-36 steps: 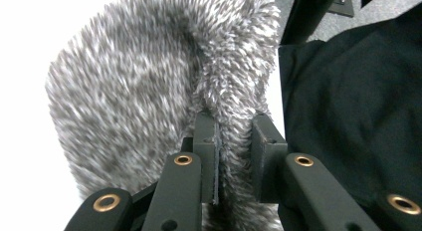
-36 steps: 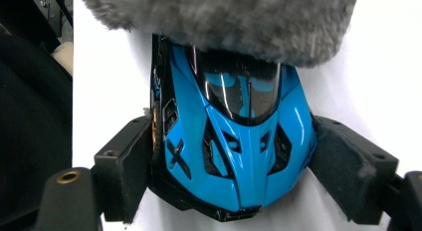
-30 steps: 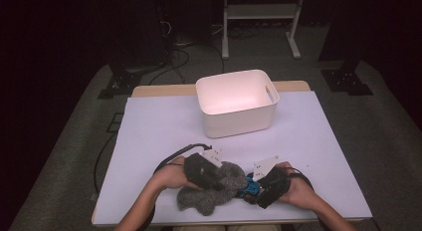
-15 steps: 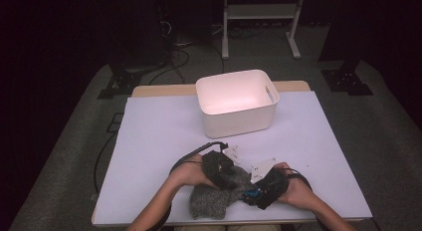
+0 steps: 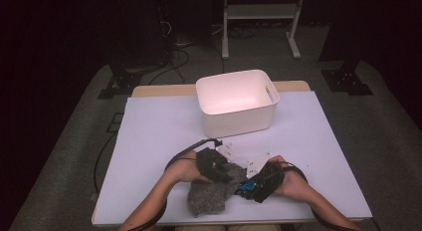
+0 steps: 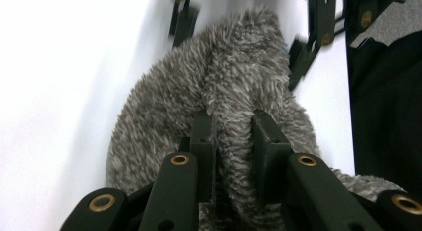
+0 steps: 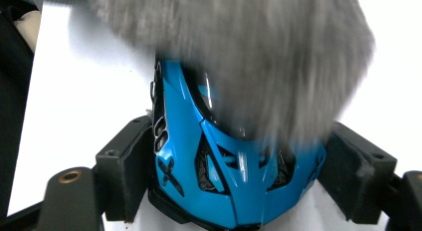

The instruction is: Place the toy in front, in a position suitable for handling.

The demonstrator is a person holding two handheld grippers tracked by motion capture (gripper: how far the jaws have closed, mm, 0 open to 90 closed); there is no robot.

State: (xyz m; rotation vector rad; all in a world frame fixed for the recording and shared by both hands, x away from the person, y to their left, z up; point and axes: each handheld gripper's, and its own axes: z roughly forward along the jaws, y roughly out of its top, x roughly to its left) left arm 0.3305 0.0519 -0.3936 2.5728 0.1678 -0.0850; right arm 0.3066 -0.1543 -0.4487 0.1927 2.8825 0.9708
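A grey fuzzy cloth (image 5: 208, 200) lies bunched near the table's front edge. My left gripper (image 5: 225, 175) reaches into it from the left. In the left gripper view a fold of the cloth (image 6: 234, 86) is pinched between the left gripper (image 6: 233, 129); its jaws have just been closing on that fold. My right gripper (image 5: 245, 187) comes in from the right, shut on a shiny blue plastic piece (image 5: 244, 188). The right gripper view has the blue piece (image 7: 219, 161) clamped in the right gripper (image 7: 241, 169), with the cloth (image 7: 239, 52) draped over its far end.
A white plastic bin (image 5: 239, 120) with cut-out handles stands at the middle back of the pale table (image 5: 154, 131). A white metal rack (image 5: 259, 12) stands on the floor behind. Cables trail from both grippers over the table.
The cloth has drawn into a tighter lump toward the front edge. My left gripper has shifted slightly right over it. The right hand has kept its place.
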